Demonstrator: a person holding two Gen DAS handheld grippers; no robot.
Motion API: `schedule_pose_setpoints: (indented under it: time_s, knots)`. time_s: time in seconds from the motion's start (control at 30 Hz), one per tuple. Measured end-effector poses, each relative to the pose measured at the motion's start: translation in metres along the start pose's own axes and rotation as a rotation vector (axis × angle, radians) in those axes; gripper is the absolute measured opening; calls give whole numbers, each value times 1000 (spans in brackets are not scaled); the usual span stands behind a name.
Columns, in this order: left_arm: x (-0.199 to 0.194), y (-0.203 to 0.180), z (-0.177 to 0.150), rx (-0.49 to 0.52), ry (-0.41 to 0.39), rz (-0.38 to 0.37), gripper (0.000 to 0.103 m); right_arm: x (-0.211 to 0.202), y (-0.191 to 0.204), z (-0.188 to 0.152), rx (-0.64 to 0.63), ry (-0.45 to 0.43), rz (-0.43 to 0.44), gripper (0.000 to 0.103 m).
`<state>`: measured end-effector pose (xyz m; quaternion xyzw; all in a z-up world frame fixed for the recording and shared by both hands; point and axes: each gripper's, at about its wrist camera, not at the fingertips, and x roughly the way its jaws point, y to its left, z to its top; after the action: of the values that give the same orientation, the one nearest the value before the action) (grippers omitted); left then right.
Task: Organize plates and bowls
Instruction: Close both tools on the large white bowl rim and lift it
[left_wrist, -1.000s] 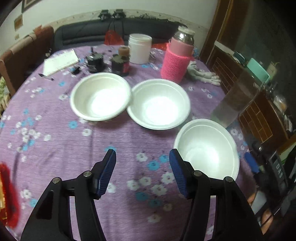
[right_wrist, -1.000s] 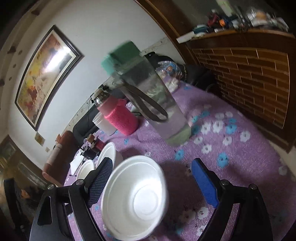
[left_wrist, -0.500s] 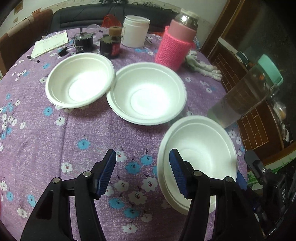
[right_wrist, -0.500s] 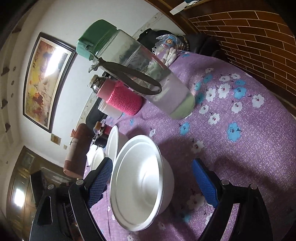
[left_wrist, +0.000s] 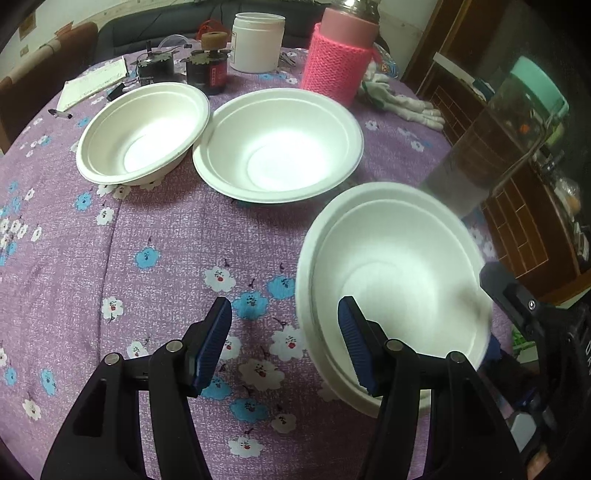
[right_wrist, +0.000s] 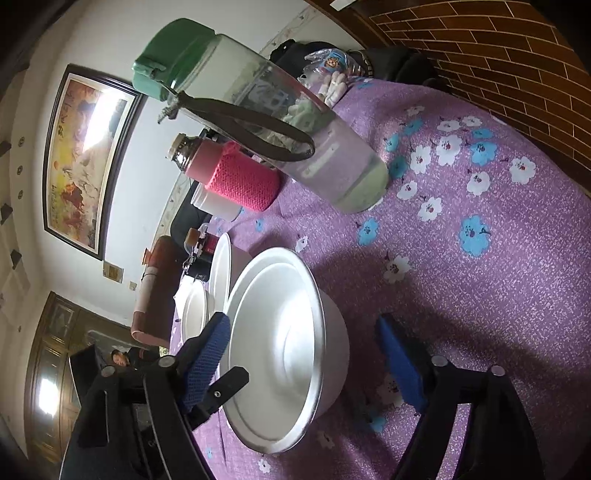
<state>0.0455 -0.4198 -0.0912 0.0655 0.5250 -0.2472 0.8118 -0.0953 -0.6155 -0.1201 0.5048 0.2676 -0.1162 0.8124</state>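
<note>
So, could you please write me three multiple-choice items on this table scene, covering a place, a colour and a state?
1. Where does the pink-sleeved flask stand?
A. inside a bowl
B. beside the white jar
C. on the notepad

2. What colour is the bottle lid?
A. red
B. black
C. green

3. How is the left claw?
A. open, empty
B. shut on a bowl
C. shut on a pen

Answers: B, it stands next to the jar at the table's far side; C, the cap is plainly green; A, its fingers stand apart, gripping nothing.
</note>
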Motion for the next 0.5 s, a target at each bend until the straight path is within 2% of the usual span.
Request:
schedule_pose_setpoints:
  time_s: [0.07, 0.2, 0.23, 0.37, 0.43, 0.5]
  knots:
    - [1, 2, -1, 2, -5, 12, 58, 5, 1, -2, 0, 20, -4, 74]
    - [3, 8, -1, -11, -7, 17, 57, 12, 2, -3, -12, 44, -24, 54]
    - [3, 8, -2, -10, -9, 18, 54, 12, 2, -4, -12, 45, -28, 48]
    - [3, 9, -2, -6, -11, 1, 43, 16, 3, -4, -17, 45, -41, 37]
    - [2, 8, -2, 1, -16, -10, 34, 17, 4, -4, -23, 45, -52, 26]
    - [2, 7, -3, 5, -13, -27, 28, 21, 6, -4, -32, 45, -64, 24]
